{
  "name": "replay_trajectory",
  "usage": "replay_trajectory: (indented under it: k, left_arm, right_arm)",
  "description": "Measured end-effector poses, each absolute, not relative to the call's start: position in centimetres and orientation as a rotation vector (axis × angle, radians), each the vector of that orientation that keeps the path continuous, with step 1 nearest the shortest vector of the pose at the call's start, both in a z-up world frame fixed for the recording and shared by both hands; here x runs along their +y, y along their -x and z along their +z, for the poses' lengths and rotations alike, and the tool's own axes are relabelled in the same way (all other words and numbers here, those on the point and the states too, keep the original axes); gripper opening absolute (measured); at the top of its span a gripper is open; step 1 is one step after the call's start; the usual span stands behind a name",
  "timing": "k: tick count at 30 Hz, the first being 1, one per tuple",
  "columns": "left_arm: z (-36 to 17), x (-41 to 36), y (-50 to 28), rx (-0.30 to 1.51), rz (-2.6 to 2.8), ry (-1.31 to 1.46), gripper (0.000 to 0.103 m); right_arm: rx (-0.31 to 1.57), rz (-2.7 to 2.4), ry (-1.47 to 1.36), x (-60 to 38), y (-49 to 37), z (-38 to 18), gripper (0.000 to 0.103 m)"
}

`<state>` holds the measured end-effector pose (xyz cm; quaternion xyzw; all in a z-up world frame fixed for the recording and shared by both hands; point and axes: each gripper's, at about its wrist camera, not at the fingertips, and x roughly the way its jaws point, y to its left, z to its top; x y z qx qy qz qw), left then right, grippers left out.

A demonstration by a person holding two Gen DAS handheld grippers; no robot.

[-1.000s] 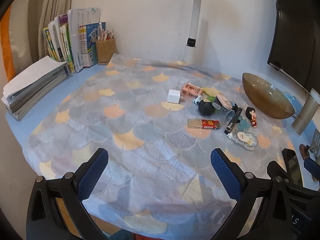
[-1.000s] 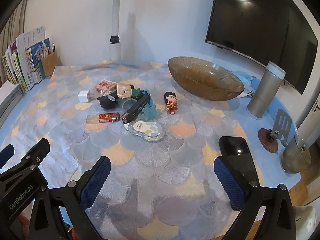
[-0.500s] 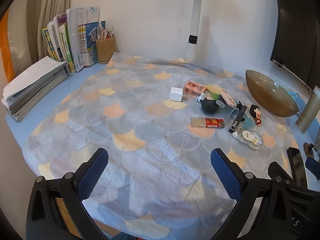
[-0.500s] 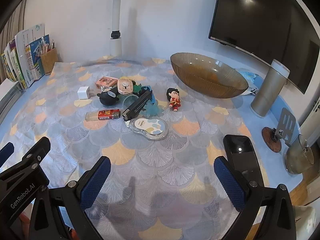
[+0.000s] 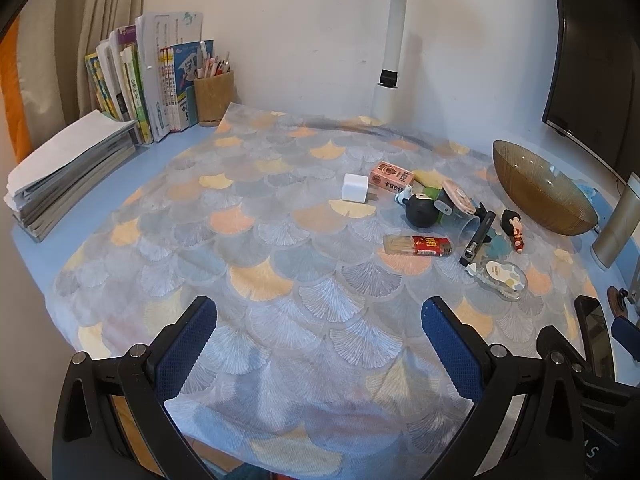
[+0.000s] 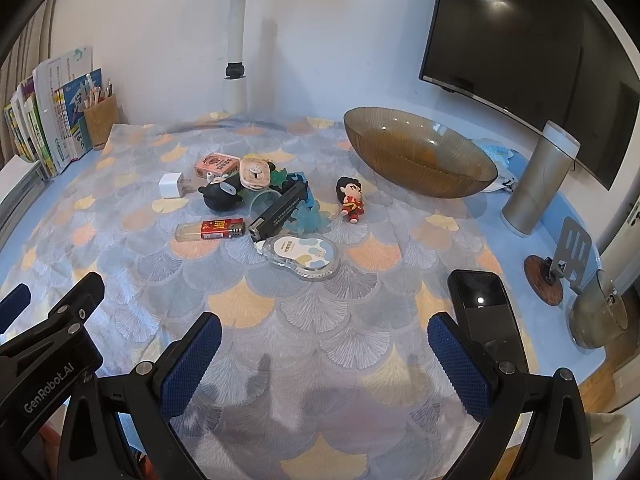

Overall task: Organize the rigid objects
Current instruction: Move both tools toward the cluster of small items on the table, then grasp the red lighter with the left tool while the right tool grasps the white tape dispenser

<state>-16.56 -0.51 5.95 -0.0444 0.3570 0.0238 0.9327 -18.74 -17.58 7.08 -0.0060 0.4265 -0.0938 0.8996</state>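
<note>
A cluster of small items lies on the patterned cloth: a white charger cube [image 6: 171, 186], a pink box [image 6: 216, 165], a black round toy [image 6: 221, 197], a red lighter [image 6: 212, 229], a black stapler-like bar [image 6: 279, 210], a correction tape [image 6: 303, 256] and a red-robed figurine [image 6: 350, 199]. A brown glass bowl [image 6: 420, 152] stands behind them to the right. My left gripper [image 5: 318, 342] hangs open over the near cloth, well short of the cluster [image 5: 436, 216]. My right gripper [image 6: 322, 360] is also open with nothing between its fingers.
Books [image 5: 152, 76] and a pen cup [image 5: 213, 96] stand at the back left, stacked papers [image 5: 68, 168] beside them. A white lamp post [image 6: 236, 40], a monitor [image 6: 532, 52], a grey cylinder [image 6: 540, 180], a phone [image 6: 486, 308] and a phone stand [image 6: 560, 264] line the back and right.
Both grippers have tilted and drifted slightly, so the cluster sits lower in both views. Nothing on the cloth has been touched, and both grippers remain open.
</note>
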Motion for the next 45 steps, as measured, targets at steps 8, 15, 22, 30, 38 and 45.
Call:
replay_trajectory:
  k: [8, 15, 22, 30, 38, 45]
  left_arm:
    - [5.9, -0.4, 16.5, 0.734, 0.048, 0.09, 0.102]
    - [5.6, -0.4, 16.4, 0.743, 0.048, 0.089, 0.102]
    - [5.3, -0.4, 16.1, 0.757, 0.031, 0.091, 0.102]
    - [4.9, -1.1, 12.9, 0.814, -0.114, 0.03, 0.102]
    - [4.3, -3.6, 6.7, 0.915, -0.436, -0.08, 0.102]
    - [2.3, -6.6, 2.9, 0.966, -0.575, -0.242, 0.094]
  right_arm:
    - [0.887, -0.191, 0.009, -17.5, 18.7, 7.0, 0.103]
    - [0.898, -0.188, 0.004, -17.6, 18.6, 6.7, 0.103]
    - [0.906, -0.171, -0.003, -17.8, 18.3, 6.3, 0.103]
    - [0.907, -0.112, -0.031, -22.1, 16.3, 6.6, 0.103]
    - [0.987, 0.106, -0.005, -23.4, 12.2, 5.8, 0.101]
    - [1.078, 0.212, 0.054, -22.7, 8.3, 2.1, 0.086]
